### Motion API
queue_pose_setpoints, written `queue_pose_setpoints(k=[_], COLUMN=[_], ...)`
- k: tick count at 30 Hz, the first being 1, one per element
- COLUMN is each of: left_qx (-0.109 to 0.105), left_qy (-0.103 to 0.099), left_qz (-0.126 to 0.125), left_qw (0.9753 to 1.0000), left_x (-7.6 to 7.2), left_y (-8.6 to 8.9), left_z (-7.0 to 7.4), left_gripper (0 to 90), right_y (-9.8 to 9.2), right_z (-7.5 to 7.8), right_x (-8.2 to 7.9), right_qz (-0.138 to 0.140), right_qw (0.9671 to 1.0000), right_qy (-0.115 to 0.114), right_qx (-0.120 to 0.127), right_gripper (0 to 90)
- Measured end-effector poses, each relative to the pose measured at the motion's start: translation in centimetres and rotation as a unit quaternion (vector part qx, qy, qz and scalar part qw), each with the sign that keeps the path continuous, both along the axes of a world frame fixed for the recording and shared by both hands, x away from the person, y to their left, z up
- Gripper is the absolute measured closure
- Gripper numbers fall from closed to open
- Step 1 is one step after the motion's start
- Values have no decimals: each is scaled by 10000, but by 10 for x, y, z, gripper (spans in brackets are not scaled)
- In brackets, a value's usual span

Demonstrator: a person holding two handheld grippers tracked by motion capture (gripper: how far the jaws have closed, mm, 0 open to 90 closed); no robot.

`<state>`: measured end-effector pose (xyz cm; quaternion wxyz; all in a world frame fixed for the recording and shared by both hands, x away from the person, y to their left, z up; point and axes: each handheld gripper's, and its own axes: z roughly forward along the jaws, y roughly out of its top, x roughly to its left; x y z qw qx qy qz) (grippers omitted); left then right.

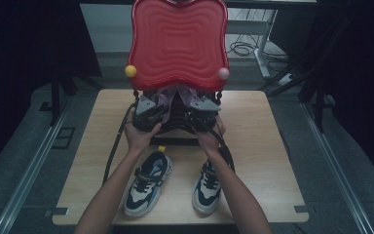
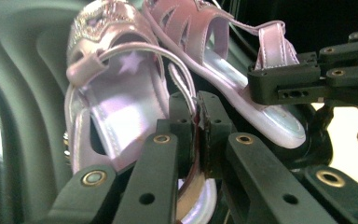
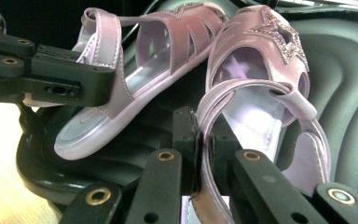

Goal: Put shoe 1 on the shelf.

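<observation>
- Left gripper (image 2: 197,122): jaws clamped on heel strap of pink sandal (image 2: 116,88), star-patch toe pointing away, sole facing black ribbed tray wall (image 2: 23,93).
- Right gripper (image 3: 198,135): jaws pinched on back strap of second pink sandal (image 3: 256,84), glitter star on toe, leaning against same ribbed black wall.
- In each gripper view, other gripper seen at the side, gripping the neighbouring sandal's heel; toes of the pair touching or overlapping.
- High view: both grippers (image 1: 148,113) (image 1: 202,111) side by side near the far-middle of the surface (image 1: 268,146), just under red wavy lid (image 1: 177,41) standing upright; pink sandals (image 1: 177,97) held between lid and grippers, over black tray (image 1: 175,127).
- Yellow ball (image 1: 130,71) and pink ball (image 1: 223,73) at lid's lower corners.
- Two sneakers (image 1: 148,183) (image 1: 208,187) near the front edge of the surface, toes toward the person, between the forearms, well apart from the sandals.
</observation>
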<state>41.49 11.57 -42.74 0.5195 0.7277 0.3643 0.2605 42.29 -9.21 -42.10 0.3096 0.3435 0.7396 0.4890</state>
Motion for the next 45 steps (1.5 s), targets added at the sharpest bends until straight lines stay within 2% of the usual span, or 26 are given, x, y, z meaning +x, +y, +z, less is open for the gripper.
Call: queue_pose_setpoints(k=[4, 10, 15, 18, 23, 28, 34, 38, 45], left_qx=[36, 77, 73, 5, -56, -157, -194, -290, -305], left_qy=[72, 137, 292, 280, 286, 252, 194, 251, 378], left_qz=[-47, -96, -187, -183, -162, -136, -178, -234, -324], left_qw=[10000, 9998, 9994, 9994, 9994, 9995, 9995, 9990, 9983], left_x=[0, 0, 1, 0, -2, -6, -15, -22, -34], left_y=[-3, -5, -6, -4, 0, 4, 8, 14, 23], left_z=[-8, -12, -15, -15, -13, -8, -1, 3, 8], left_gripper=[838, 794, 734, 695, 609, 566, 545, 533, 542], right_y=[-1, 3, 5, 6, 6, 3, -2, -8, -20], right_z=[-8, -12, -14, -14, -12, -5, 2, 5, 9], right_x=[2, 2, 3, 2, 0, -5, -11, -16, -25], right_qz=[82, 97, 214, 252, 240, 245, 245, 285, 382], right_qw=[9997, 9995, 9986, 9983, 9983, 9986, 9986, 9983, 9973], right_qy=[208, 288, 483, 518, 539, 448, 417, 425, 453], right_qx=[-26, -90, -87, -100, -34, 115, 196, 267, 432], right_gripper=[836, 806, 713, 647, 585, 569, 565, 566, 577])
